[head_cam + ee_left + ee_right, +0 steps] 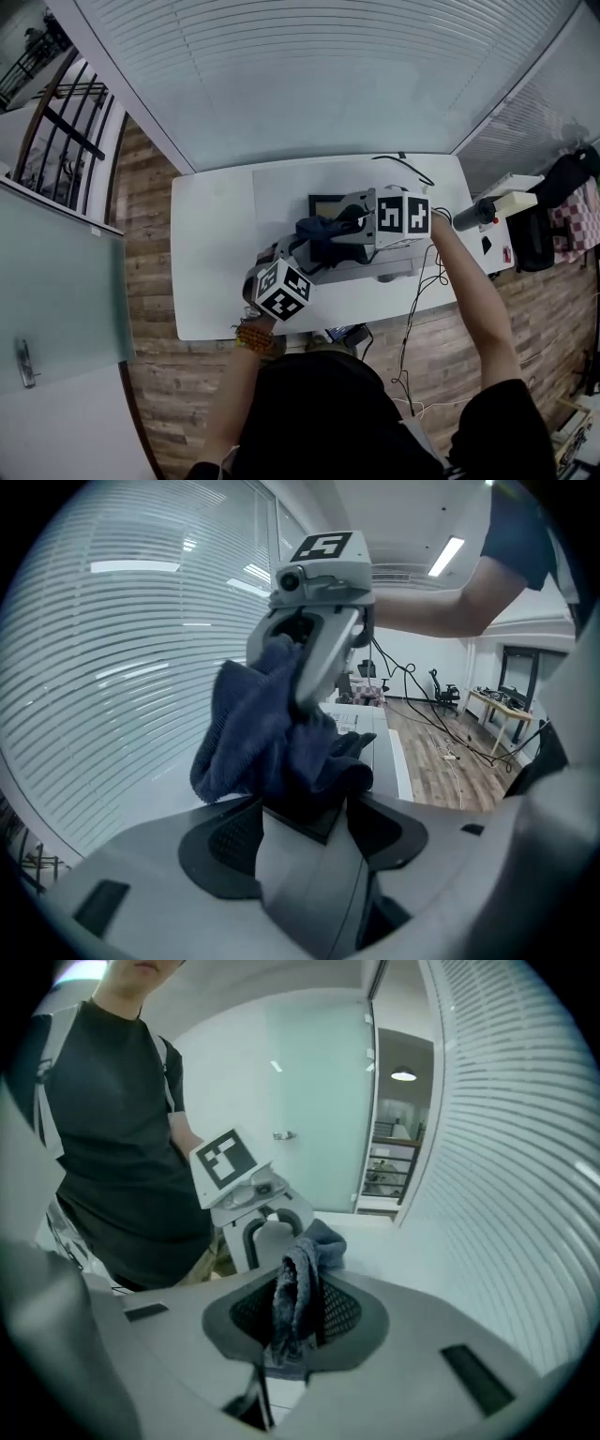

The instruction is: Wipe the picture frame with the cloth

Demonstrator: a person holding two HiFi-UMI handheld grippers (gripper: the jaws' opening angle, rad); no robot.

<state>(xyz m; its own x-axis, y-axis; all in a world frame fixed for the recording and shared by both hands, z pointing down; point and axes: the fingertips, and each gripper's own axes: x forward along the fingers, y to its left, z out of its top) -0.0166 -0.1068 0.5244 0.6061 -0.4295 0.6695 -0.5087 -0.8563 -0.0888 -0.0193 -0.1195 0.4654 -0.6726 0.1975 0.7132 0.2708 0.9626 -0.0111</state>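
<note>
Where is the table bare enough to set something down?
Bare: the table at its left end, between its edge and the left claw. Crowded: middle, where picture frame, cloth and right claw meet; a cable lies far right.

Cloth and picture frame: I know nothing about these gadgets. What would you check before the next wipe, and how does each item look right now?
1. Cloth pinched in the right gripper: ok, its jaws are shut on a fold.
2. Picture frame steadied by the left gripper: ok, a flat panel sits between its jaws.
3. Cloth touching the frame: ok, it drapes over the held edge.
4. Frame resting on the table: cannot tell, cloth and grippers cover it.
5. Frame surface already clean: cannot tell.
</note>
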